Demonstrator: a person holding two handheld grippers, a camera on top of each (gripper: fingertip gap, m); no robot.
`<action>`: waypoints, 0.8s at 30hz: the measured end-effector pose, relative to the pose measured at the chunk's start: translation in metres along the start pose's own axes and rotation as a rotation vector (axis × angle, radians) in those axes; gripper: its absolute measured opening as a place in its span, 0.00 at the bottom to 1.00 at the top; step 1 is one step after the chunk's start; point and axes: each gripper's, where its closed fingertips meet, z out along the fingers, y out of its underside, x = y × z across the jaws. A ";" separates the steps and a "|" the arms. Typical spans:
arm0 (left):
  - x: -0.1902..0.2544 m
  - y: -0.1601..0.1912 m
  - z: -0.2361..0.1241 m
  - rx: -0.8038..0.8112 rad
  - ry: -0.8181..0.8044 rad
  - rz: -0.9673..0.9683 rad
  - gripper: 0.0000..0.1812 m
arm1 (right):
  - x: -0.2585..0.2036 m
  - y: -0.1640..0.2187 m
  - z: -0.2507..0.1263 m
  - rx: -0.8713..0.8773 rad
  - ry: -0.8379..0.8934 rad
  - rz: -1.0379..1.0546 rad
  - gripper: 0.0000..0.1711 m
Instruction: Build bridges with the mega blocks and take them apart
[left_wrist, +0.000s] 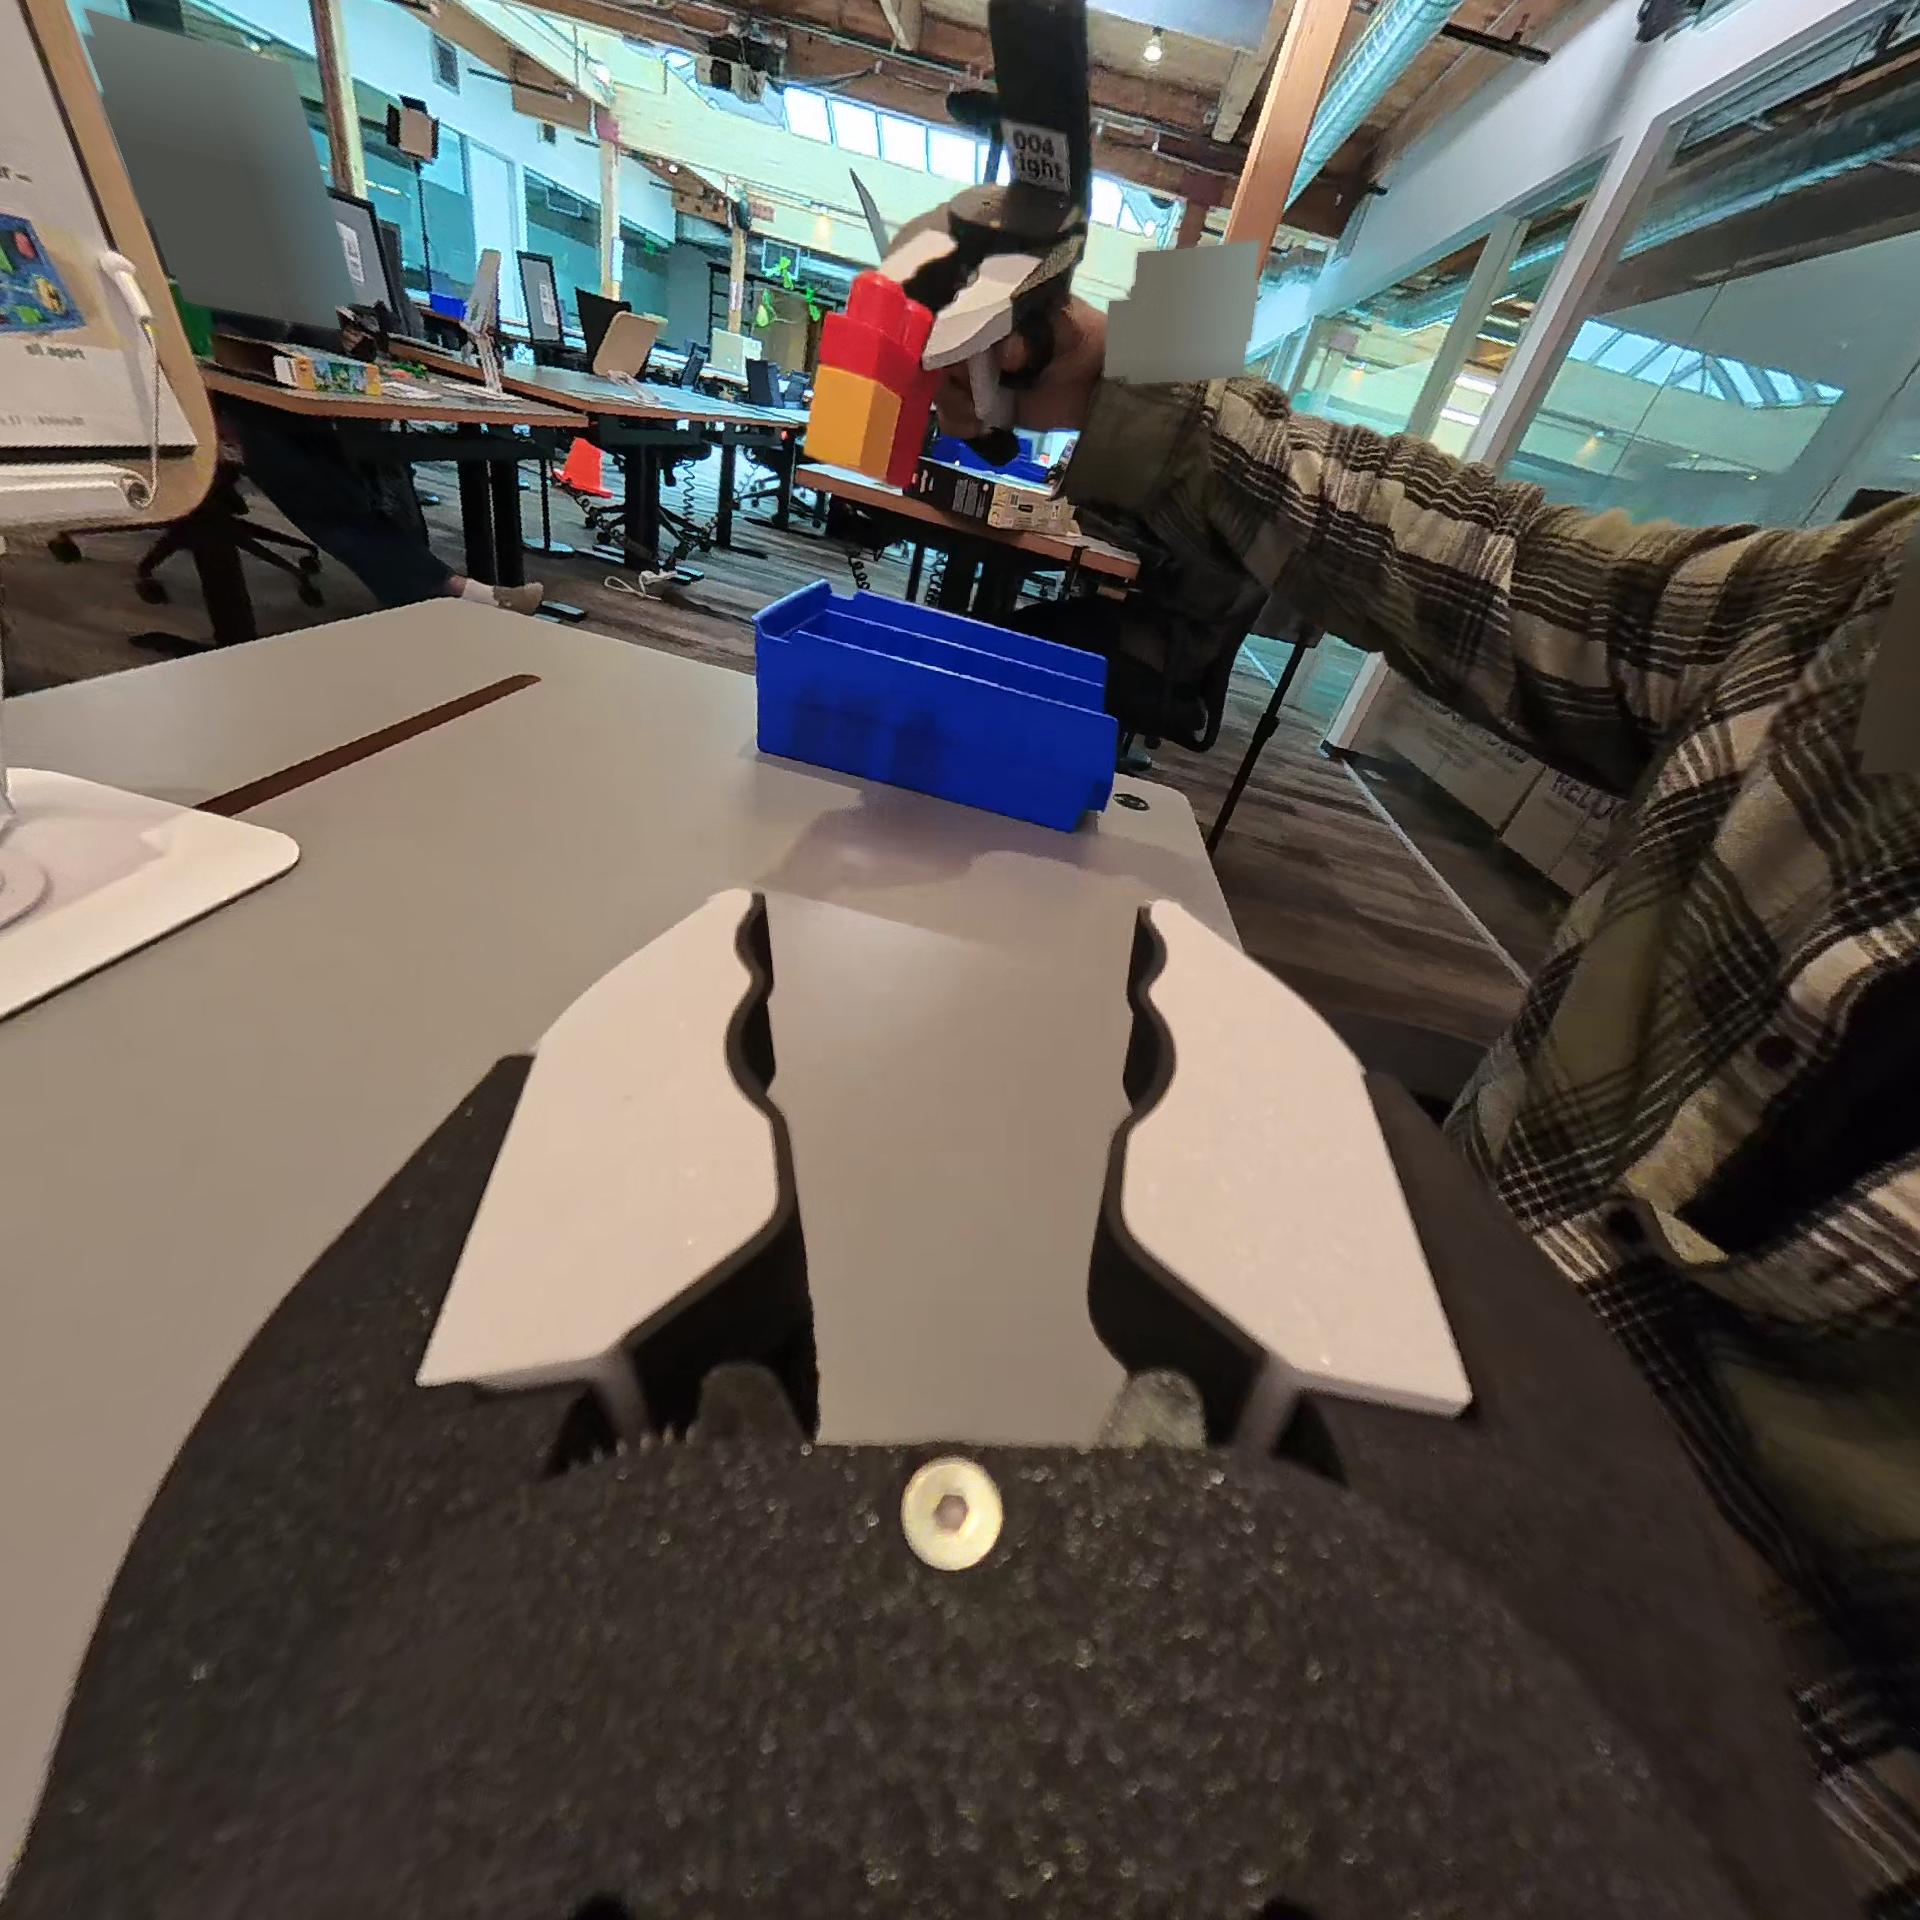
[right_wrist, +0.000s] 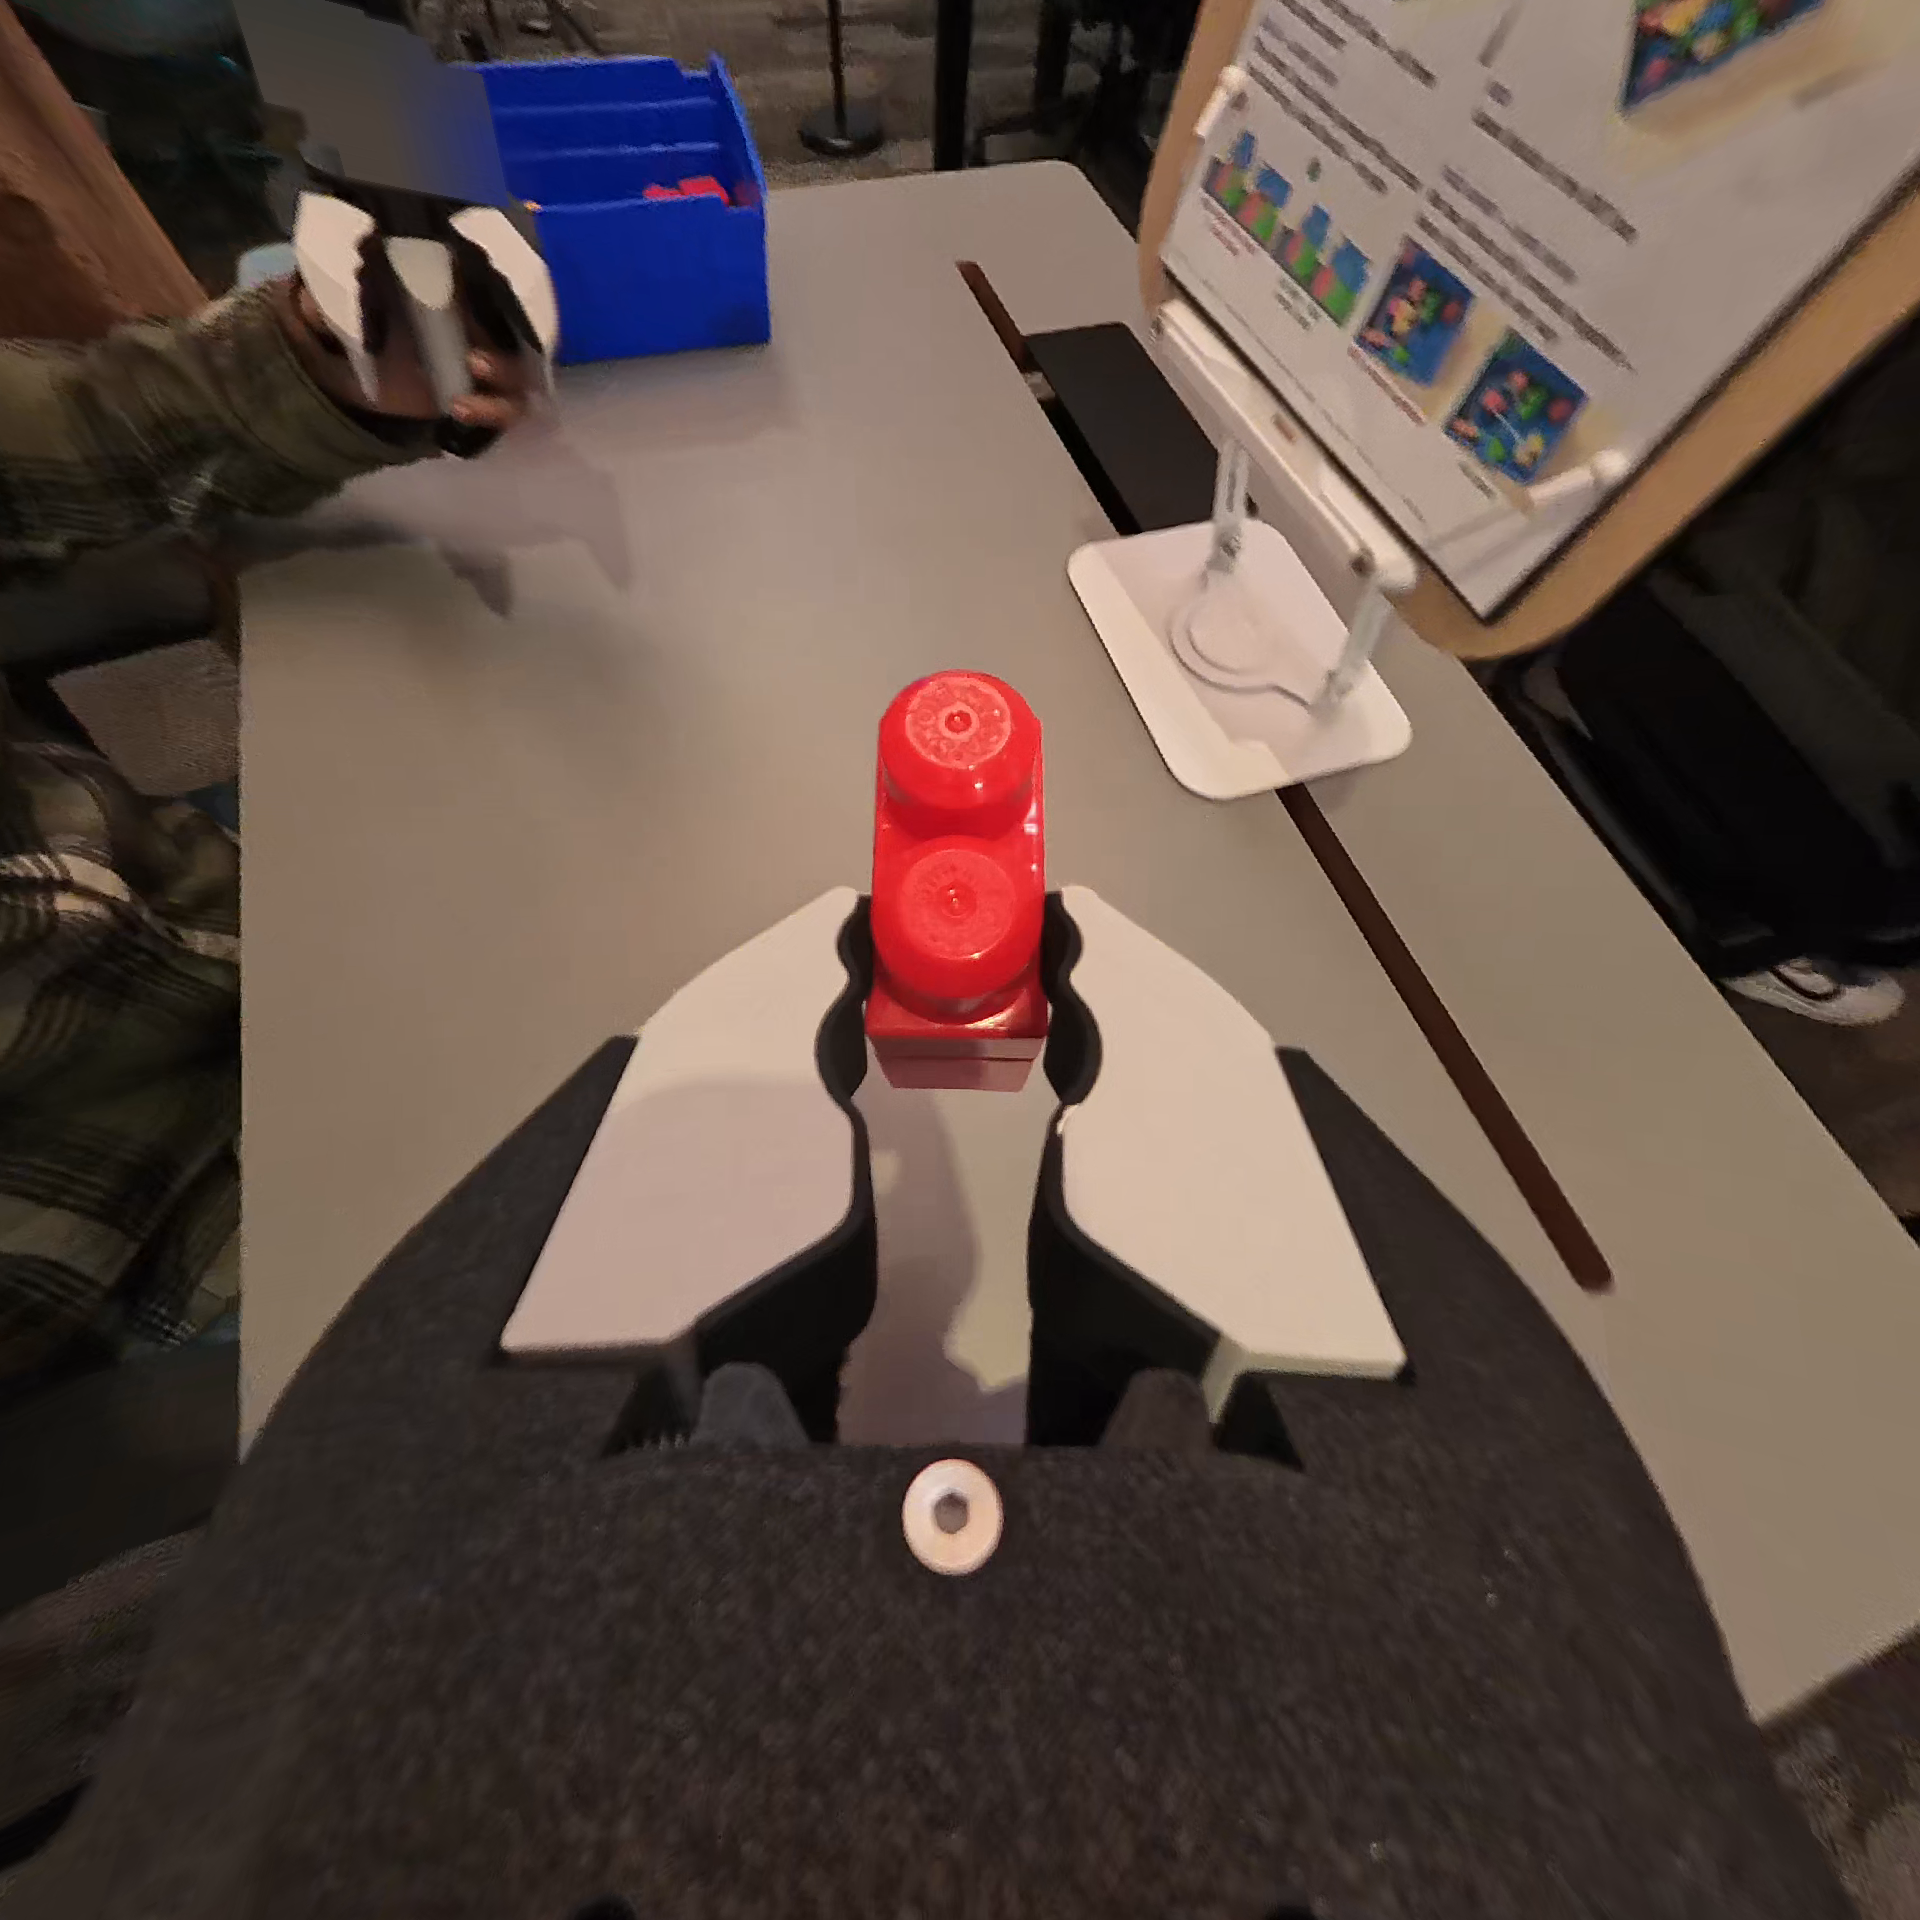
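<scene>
My right gripper (right_wrist: 954, 966) is shut on a red two-stud mega block (right_wrist: 956, 831) and holds it high above the grey table (right_wrist: 623, 779). In the left wrist view the same gripper (left_wrist: 971, 301) hangs in the air with the red block (left_wrist: 873, 338) stacked on a yellow block (left_wrist: 854, 421). The yellow block is hidden under the red one in the right wrist view. My left gripper (left_wrist: 951, 914) is open and empty, low over the table (left_wrist: 468, 935). It also shows in the right wrist view (right_wrist: 416, 281), near the blue bin.
A blue bin (left_wrist: 925, 707) stands at the table's far edge; in the right wrist view it (right_wrist: 644, 270) holds red pieces. A white stand (right_wrist: 1236, 665) carries an instruction board (right_wrist: 1455, 260) at the table's side. A dark slot (right_wrist: 1299, 810) runs along the table. The left gripper's tips are roughly 40 centimetres from the right gripper's.
</scene>
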 end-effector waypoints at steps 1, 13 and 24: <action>0.003 0.002 -0.001 -0.006 -0.007 0.001 0.36 | 0.004 0.011 -0.011 0.000 0.014 0.001 0.18; 0.032 0.025 0.015 -0.095 0.001 -0.044 0.34 | 0.023 0.137 -0.119 -0.027 0.104 0.087 0.18; 0.041 0.016 0.049 -0.103 0.019 -0.045 0.32 | -0.029 0.209 -0.108 -0.158 -0.036 0.032 0.18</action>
